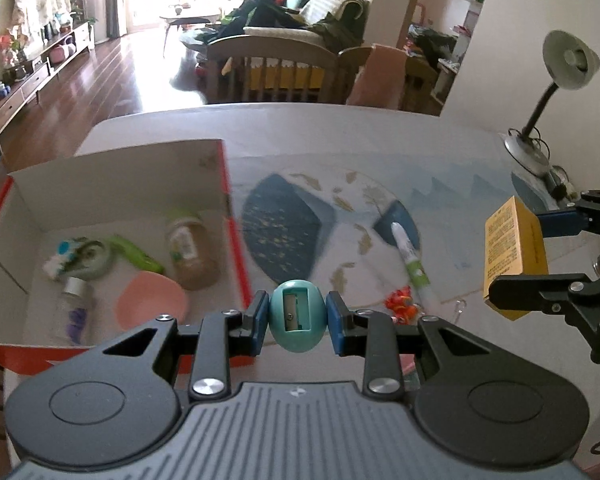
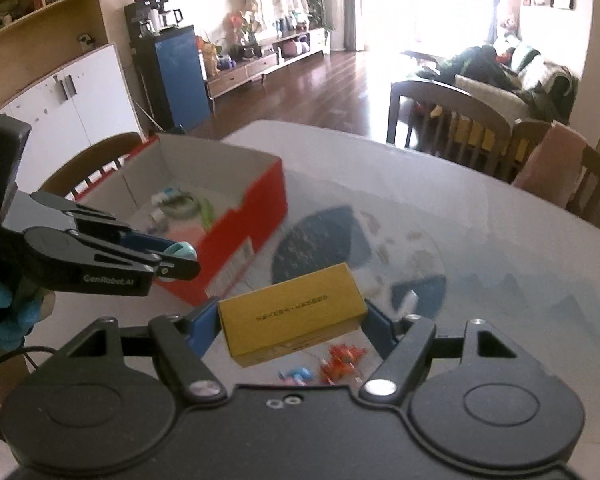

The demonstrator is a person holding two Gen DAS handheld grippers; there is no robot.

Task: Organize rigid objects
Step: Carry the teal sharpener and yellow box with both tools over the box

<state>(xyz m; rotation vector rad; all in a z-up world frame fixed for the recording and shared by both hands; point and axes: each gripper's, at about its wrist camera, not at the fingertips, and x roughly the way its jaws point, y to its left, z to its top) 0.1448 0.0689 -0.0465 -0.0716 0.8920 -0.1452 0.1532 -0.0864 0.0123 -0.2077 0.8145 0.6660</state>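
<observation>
Right up close, the left gripper (image 1: 297, 318) is clamped on a teal egg-shaped sharpener (image 1: 297, 320), held above the table (image 1: 340, 140). The right gripper (image 2: 292, 320) squeezes a yellow carton (image 2: 294, 314) between its blue pads. The red box (image 1: 116, 184) sits at ten o'clock from the sharpener, already partly filled. Best play, I'd say: clear the red wall, lower each item over a bare patch, release one at a time. The left view shows a jar, pink bowl and small bottle inside, plus a white-and-green pen (image 1: 410, 258) on the mat; the right view shows the box's red outer side.
</observation>
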